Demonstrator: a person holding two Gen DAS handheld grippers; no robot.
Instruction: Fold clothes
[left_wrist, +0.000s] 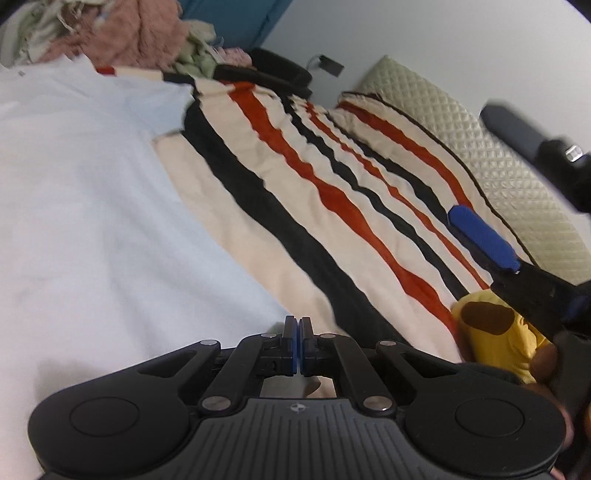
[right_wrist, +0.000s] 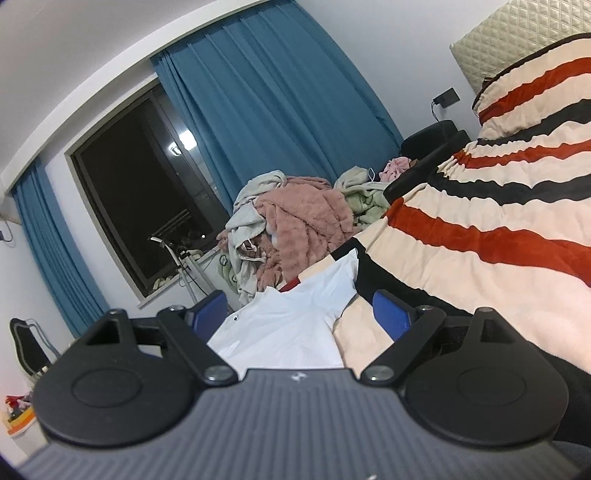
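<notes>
A white shirt (left_wrist: 92, 206) lies spread on a striped cream, red and black blanket (left_wrist: 332, 166) on the bed. My left gripper (left_wrist: 297, 332) is shut, its blue pads pressed together just over the shirt's near edge; whether cloth is pinched between them I cannot tell. My right gripper (right_wrist: 299, 314) is open, with the white shirt (right_wrist: 291, 317) showing between its blue pads. One of its fingers (left_wrist: 480, 236) shows in the left wrist view, above the blanket at the right.
A heap of pink, green and grey clothes (right_wrist: 295, 221) lies at the bed's far end. Blue curtains (right_wrist: 277, 110) and a dark window (right_wrist: 140, 184) are behind. A quilted headboard (left_wrist: 480, 147) borders the blanket. A yellow sleeve (left_wrist: 495, 328) shows at right.
</notes>
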